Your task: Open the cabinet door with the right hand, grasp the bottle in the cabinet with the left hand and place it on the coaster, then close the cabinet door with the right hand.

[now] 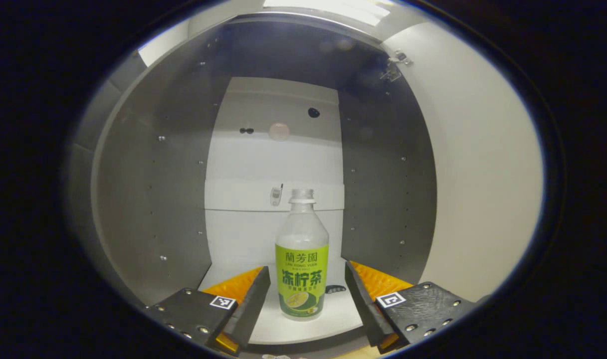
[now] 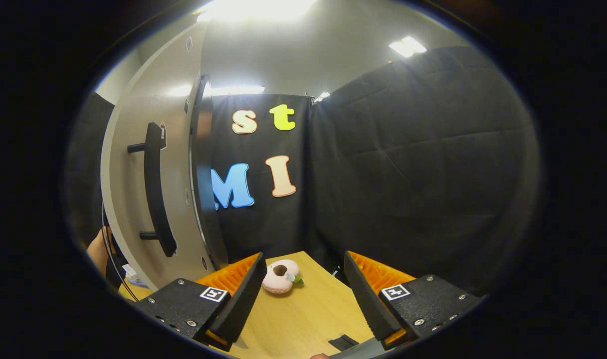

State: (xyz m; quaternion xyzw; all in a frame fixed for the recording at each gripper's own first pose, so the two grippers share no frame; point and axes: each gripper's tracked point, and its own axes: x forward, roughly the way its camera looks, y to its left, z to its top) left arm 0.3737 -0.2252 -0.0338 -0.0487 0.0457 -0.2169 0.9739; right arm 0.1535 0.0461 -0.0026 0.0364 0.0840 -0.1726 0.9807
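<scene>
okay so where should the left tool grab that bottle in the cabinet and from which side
Grip the bottle at its labelled mid-body, coming straight in from the open front. It stands upright between the open left tool fingers, and the cabinet's side walls block sideways approaches.

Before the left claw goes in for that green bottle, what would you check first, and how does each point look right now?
1. Cabinet door swung open: ok.
2. Bottle upright on the cabinet floor: ok.
3. Left gripper open, fingers either side of the bottle without touching: ok.
4. Bottle centred in the gap: ok, slightly nearer the left finger.
5. Right gripper open and off the door handle: ok.
6. Coaster free for the bottle: cannot tell.
</scene>
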